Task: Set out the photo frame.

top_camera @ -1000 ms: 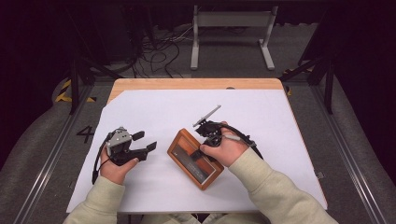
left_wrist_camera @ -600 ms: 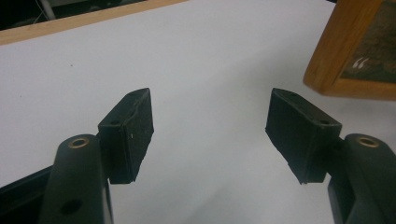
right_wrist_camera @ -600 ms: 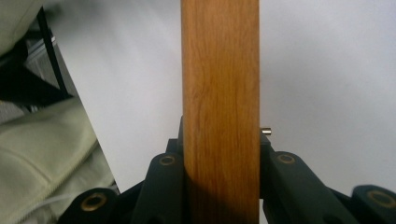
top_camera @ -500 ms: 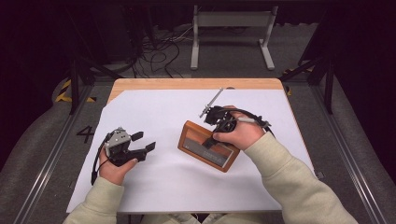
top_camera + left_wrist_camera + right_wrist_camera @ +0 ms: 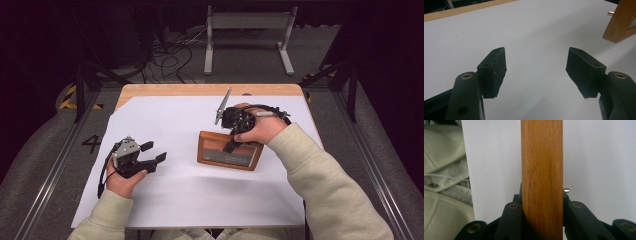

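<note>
The wooden box (image 5: 230,151) lies right of centre on the white sheet (image 5: 175,200), with the right gripper (image 5: 234,144) clamped across its rim; it looks rigid, smooth and moderately heavy, so a grip across the wall thickness, as in the right gripper view, should hold, though the finish may slip. The left gripper (image 5: 154,152) rests well apart to the left, jaws spread and empty. Open sheet surrounds the box; the table's right edge (image 5: 312,125) is nearest

The wooden box (image 5: 542,180) runs past the right gripper view's top and bottom edges, hiding the jaw pads.
</note>
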Demonstrator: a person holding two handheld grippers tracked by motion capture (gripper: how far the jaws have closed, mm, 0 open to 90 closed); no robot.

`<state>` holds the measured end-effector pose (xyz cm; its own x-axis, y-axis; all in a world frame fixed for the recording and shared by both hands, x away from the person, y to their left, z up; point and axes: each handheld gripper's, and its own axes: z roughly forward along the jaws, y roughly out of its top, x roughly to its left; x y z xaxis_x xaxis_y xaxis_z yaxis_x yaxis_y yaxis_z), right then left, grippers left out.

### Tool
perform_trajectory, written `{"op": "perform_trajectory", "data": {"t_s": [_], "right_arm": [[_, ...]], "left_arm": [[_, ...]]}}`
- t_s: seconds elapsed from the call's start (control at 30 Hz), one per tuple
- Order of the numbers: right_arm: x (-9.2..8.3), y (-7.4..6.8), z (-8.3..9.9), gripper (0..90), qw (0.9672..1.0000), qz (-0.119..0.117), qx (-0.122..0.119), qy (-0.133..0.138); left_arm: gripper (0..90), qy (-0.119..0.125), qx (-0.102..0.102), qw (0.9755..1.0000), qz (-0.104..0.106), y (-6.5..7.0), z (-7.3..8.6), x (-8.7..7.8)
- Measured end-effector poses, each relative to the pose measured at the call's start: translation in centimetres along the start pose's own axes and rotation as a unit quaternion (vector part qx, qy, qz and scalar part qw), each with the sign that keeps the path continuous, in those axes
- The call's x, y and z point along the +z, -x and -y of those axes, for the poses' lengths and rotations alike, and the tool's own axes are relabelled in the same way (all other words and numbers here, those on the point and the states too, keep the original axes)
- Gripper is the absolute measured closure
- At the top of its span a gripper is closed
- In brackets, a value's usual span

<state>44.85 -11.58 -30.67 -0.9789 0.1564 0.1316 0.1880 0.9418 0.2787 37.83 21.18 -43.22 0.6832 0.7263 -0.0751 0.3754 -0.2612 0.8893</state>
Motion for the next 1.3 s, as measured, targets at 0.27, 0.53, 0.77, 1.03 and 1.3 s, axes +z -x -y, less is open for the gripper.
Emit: {"op": "perform_trajectory", "data": {"t_s": [0.27, 0.53, 0.77, 1.03, 1.3], "right_arm": [[2.4, 1.3, 0.0, 75.6, 0.9980, 0.002, -0.052, -0.036], [3.9, 2.2, 0.1, 75.5, 0.9978, -0.003, -0.047, -0.048], [4.7, 2.9, 0.5, 75.5, 0.9977, -0.013, -0.048, -0.045], [4.7, 3.6, 0.8, 73.5, 0.9988, -0.024, -0.029, -0.030], [4.7, 4.0, 1.0, 71.3, 0.9997, -0.016, -0.003, -0.017]], "left_arm": [[32.9, -0.001, 0.001, 1.0000, -0.001, 0.0, 0.0, 0.1], [32.8, -0.003, 0.002, 1.0000, -0.001, -0.1, 0.0, 0.1], [32.8, -0.006, -0.001, 1.0000, -0.002, 0.0, 0.1, 0.2], [32.8, -0.006, 0.001, 1.0000, -0.002, 0.0, 0.1, 0.1], [32.7, -0.005, 0.002, 1.0000, -0.003, 0.0, 0.1, 0.1]]}}
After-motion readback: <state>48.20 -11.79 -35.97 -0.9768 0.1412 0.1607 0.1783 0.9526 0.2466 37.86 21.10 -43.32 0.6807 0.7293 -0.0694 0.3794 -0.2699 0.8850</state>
